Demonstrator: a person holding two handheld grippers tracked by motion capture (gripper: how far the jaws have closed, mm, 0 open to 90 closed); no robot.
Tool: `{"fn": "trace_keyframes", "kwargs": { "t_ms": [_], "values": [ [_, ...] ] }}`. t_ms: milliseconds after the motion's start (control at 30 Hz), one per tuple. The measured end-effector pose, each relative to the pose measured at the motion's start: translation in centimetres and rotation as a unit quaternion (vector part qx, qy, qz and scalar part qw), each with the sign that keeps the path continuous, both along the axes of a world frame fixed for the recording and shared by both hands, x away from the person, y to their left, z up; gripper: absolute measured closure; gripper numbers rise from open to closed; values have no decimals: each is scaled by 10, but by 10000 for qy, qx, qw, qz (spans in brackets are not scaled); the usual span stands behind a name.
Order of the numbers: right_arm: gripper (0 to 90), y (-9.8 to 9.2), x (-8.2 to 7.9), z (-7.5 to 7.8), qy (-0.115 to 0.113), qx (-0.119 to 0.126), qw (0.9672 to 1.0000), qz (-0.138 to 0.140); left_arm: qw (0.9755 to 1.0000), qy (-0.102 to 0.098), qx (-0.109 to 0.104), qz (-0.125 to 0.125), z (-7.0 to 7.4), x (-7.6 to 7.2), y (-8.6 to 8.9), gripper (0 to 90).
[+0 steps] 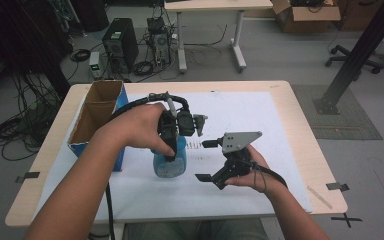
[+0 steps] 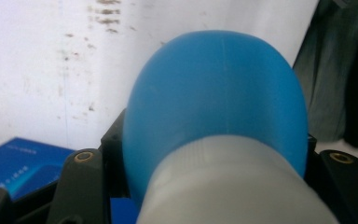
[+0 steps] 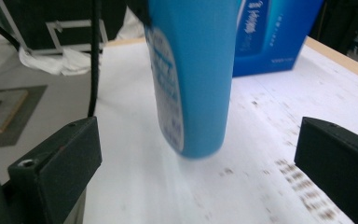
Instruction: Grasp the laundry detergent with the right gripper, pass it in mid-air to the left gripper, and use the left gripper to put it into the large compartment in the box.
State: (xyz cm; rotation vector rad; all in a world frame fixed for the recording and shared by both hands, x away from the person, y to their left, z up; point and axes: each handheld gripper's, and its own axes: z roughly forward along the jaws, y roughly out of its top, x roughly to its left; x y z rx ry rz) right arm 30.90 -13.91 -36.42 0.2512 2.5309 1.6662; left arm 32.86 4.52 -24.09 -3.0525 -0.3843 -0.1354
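Clamps the left tool (image 1: 172, 149) from above on the top of the blue bottle (image 1: 170, 165), jaws closed tight on either side just below the white cap (image 2: 233, 186), as seen in the left gripper view. Holds the bottle upright near the middle of the white sheet (image 1: 260, 115) that covers the worktop (image 1: 300, 120). Cannot tell from the blurred right gripper view whether the base rests on the sheet or hangs just clear of it.

Probably grips high so that the body and label side are left free for a second grasp or for lowering into something.

Keeps the right tool (image 1: 203, 160) just beside the bottle on its right, jaws spread wide and holding nothing. Aims it straight at the lower body, the bottle (image 3: 191, 70) sitting between the two black jaws but touching neither. Looks like readiness to steady or take over the bottle, judged from that aim alone.

Leaves the open box (image 1: 80, 127) at the left edge of the worktop, mouth up, close to the left forearm. Suggests, as a guess, the place the bottle belongs to.
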Motion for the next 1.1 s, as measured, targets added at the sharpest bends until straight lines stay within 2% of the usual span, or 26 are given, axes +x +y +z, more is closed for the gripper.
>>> {"fn": "trace_keyframes", "kwargs": {
  "t_ms": [200, 233, 300, 367, 400, 433, 467, 500, 533, 567, 600, 633, 667, 700, 733, 767, 800, 833, 867, 900, 933, 967, 1000, 1033, 1067, 1100],
  "values": [
    [7, -18, 4, 13, 6, -465, 9989, -115, 9982, -167, -184, 548, 15, 3, 2, 389],
    [7, -23, 7, 18, -40, -717, 9974, -115, 9974, -181, -232, 654, 17, 4, 3, 389],
    [7, -26, 8, 20, -38, -814, 9966, -125, 9959, -195, -281, 841, 21, 6, 5, 389],
    [8, -31, 12, 25, 2, -1031, 9946, -132, 9934, -187, -353, 1072, 24, 8, 7, 389],
    [12, -36, 15, 30, -64, -1357, 9907, -80, 9905, -170, -448, 1286, 28, 11, 12, 389],
    [12, -36, 15, 30, -64, -1357, 9907, -80, 9905, -170, -448, 1286, 28, 11, 12, 389],
    [15, -39, 17, 33, -79, -1544, 9880, -50, 9892, -173, -487, 1372, 30, 13, 14, 389],
    [15, -41, 20, 35, -112, -1691, 9855, -21, 9871, -168, -532, 1501, 32, 14, 17, 389],
    [16, -46, 25, 39, -92, -1921, 9813, -33, 9832, -178, -574, 1725, 37, 17, 22, 389],
    [17, -48, 27, 41, -92, -2014, 9795, -37, 9810, -205, -606, 1833, 39, 19, 25, 389],
    [17, -48, 27, 41, -92, -2014, 9795, -37, 9810, -205, -606, 1833, 39, 19, 25, 389],
    [20, -52, 31, 44, -52, -2223, 9750, -19, 9789, -227, -604, 1936, 41, 20, 27, 389],
    [20, -53, 33, 45, -55, -2316, 9728, -3, 9754, -303, -593, 2100, 46, 23, 31, 389],
    [20, -53, 33, 45, -55, -2316, 9728, -3, 9754, -303, -593, 2100, 46, 23, 31, 389],
    [23, -57, 36, 47, -33, -2488, 9685, 5, 9734, -335, -592, 2189, 49, 24, 33, 389],
    [23, -58, 38, 48, -18, -2573, 9663, -17, 9713, -349, -595, 2277, 52, 26, 36, 389],
    [23, -60, 39, 48, -5, -2638, 9646, -41, 9672, -387, -621, 2434, 58, 28, 41, 389],
    [23, -60, 39, 48, -5, -2638, 9646, -41, 9672, -387, -621, 2434, 58, 28, 41, 389],
    [25, -62, 40, 48, 20, -2720, 9623, -42, 9651, -399, -630, 2510, 61, 30, 44, 389],
    [25, -64, 42, 49, 38, -2773, 9608, -38, 9623, -418, -655, 2607, 65, 31, 47, 389],
    [25, -68, 43, 50, 64, -2871, 9579, -31, 9571, -457, -683, 2780, 72, 33, 54, 389],
    [25, -68, 43, 50, 64, -2871, 9579, -31, 9571, -457, -683, 2780, 72, 33, 54, 389],
    [26, -72, 45, 51, 92, -2958, 9552, -28, 9522, -488, -670, 2941, 80, 36, 61, 389],
    [26, -72, 45, 51, 92, -2958, 9552, -28, 9522, -488, -670, 2941, 80, 36, 61, 389],
    [25, -73, 46, 51, 98, -2985, 9544, -37, 9476, -503, -710, 3073, 85, 37, 66, 389],
    [25, -74, 47, 52, 106, -3051, 9523, -47, 9453, -495, -712, 3144, 88, 38, 69, 389]
  ]
}}
